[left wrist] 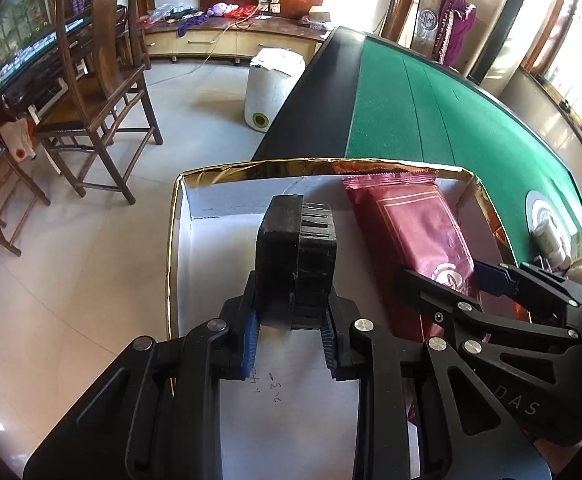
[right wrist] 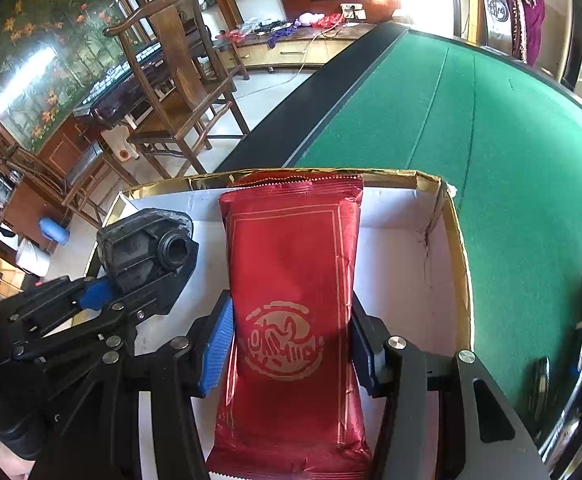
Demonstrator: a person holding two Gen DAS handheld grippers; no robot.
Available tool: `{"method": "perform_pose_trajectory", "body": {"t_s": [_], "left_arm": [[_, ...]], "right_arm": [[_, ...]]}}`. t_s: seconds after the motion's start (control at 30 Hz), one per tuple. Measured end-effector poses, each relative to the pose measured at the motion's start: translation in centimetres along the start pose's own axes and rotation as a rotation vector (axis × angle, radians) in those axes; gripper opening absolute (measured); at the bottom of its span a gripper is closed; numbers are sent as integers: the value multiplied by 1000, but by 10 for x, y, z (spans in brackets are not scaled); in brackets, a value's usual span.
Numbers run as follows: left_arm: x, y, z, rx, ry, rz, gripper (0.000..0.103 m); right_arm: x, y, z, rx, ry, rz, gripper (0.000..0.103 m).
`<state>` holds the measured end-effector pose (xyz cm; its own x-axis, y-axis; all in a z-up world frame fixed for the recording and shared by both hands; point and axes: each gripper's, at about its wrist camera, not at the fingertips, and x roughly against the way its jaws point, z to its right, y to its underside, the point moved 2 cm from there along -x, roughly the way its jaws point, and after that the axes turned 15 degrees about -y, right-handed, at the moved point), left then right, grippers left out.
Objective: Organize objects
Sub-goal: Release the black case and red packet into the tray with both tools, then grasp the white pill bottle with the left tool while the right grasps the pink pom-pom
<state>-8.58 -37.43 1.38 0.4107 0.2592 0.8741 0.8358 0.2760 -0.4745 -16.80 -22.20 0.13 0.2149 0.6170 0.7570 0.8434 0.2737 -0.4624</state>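
A shallow white box with a gold rim (left wrist: 195,216) (right wrist: 411,208) sits at the edge of the green table. My left gripper (left wrist: 291,336) is shut on a black plastic block (left wrist: 297,256) and holds it over the box's left half; the block also shows in the right wrist view (right wrist: 147,256). My right gripper (right wrist: 291,340) is shut on a red foil packet (right wrist: 291,280) that lies lengthwise in the box's right half. The packet also shows in the left wrist view (left wrist: 411,228), with the right gripper's fingers (left wrist: 491,276) at its near end.
The green felt table (left wrist: 431,112) (right wrist: 491,140) has a black border. A white jar (left wrist: 547,236) and small items stand at the right. A wooden chair (left wrist: 99,92), a white bin (left wrist: 271,88) and cabinets stand on the tiled floor at the left.
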Motion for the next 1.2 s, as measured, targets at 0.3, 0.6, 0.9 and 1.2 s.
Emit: {"method": "perform_pose_trajectory", "body": {"t_s": [0.3,0.6,0.9,1.2], "left_arm": [[-3,-8,0,25,21,26,29],[7,-2,11,34,31,26,54],[92,50,53,-21,83,186,54],[126,108,182,-226,259,116,55]], "right_arm": [[9,-2,-2,45,-2,8,55],[74,28,4,35,-130,94,56],[214,147,72,62,-94,334,67],[247,196,164,-128,-57,401,67]]}}
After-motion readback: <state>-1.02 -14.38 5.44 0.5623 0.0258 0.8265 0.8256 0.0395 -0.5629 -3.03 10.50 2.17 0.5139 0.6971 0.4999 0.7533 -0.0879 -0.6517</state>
